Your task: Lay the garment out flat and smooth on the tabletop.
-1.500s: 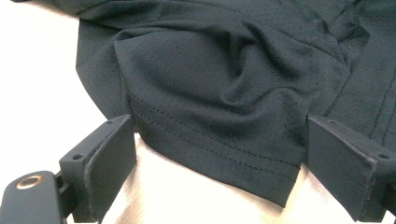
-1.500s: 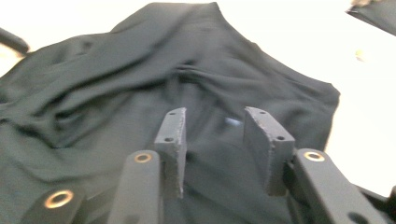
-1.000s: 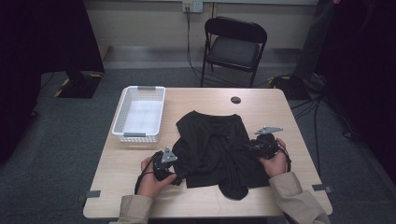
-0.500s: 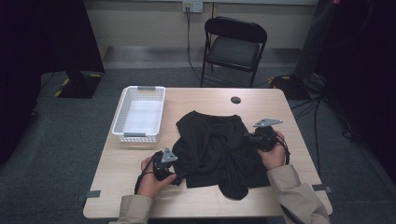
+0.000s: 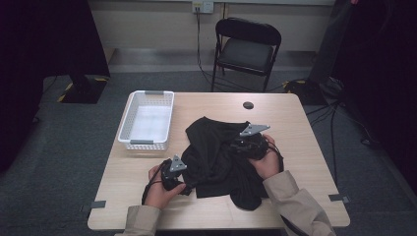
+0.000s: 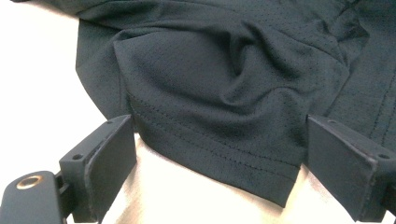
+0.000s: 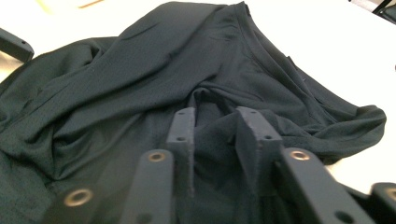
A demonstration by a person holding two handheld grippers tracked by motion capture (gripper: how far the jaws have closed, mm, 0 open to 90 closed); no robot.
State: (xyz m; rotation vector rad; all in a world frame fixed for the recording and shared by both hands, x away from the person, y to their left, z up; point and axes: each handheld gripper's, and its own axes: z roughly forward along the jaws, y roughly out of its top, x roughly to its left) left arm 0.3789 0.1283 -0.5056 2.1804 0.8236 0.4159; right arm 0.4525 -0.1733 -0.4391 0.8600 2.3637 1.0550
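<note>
Right gripper (image 7: 215, 140) jaws just parting with a fold of the shirt (image 5: 221, 152) between them – left gripper (image 6: 219, 154) wide apart, straddling the hem (image 6: 215, 158) to take it

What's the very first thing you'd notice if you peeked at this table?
A crumpled black mesh shirt heaped in the middle of the wooden table. A person's two hands work it with tongs: the left tongs stand wide open around its stitched hem at the near edge, and the right tongs have a fold of the cloth between them. A white basket sits empty to the shirt's left.
</note>
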